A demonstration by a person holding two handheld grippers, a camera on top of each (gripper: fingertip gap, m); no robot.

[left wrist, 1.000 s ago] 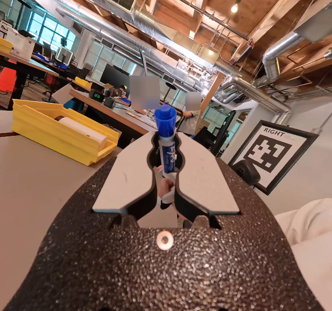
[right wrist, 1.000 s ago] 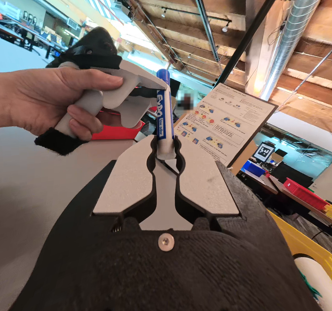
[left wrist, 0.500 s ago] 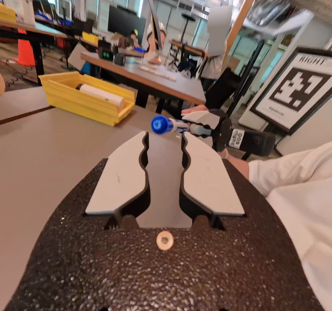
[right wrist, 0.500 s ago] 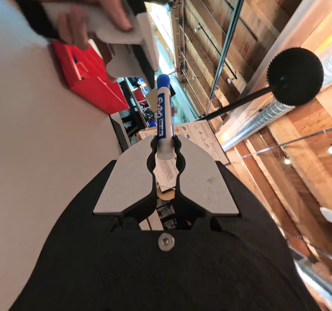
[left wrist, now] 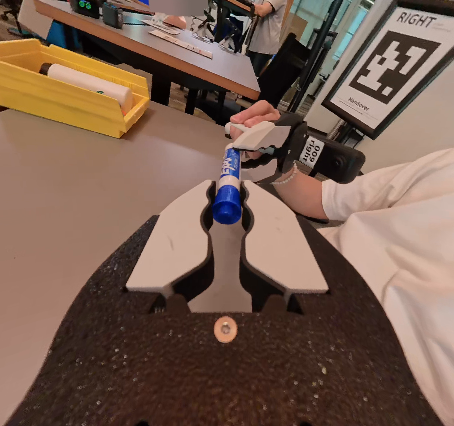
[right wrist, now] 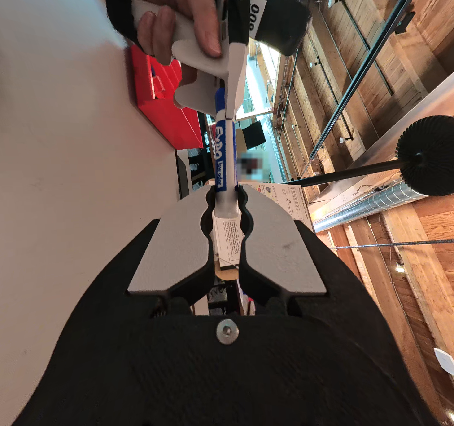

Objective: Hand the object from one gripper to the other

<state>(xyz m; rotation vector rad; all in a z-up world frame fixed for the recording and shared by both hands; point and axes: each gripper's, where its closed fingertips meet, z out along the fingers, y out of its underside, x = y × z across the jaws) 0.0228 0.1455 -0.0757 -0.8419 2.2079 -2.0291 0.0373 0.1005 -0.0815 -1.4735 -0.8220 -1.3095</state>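
Note:
A white marker with a blue cap (left wrist: 229, 168) spans the gap between my two grippers above the grey table (left wrist: 86, 180). My left gripper (left wrist: 226, 188) is shut on the blue cap end, which points back at its camera. My right gripper (right wrist: 226, 193) is shut on the white tail end of the marker (right wrist: 224, 158). The right gripper also shows in the left wrist view (left wrist: 239, 148), held in a hand. The left gripper shows in the right wrist view (right wrist: 222, 104), with a hand squeezing its handle.
A yellow bin (left wrist: 73, 109) holding a white roll (left wrist: 88, 82) stands on the table's far left. A red bin (right wrist: 167, 119) lies beyond the left gripper. A framed sign (left wrist: 398, 62) stands right. A white sleeve (left wrist: 393, 217) fills the right side. Some 6 cm of space lies between my two pairs of fingers.
One second ago both grippers held the upright marker. Half a second ago my left gripper was open and apart. Now it has shut on the cap; the right turned the marker toward it.

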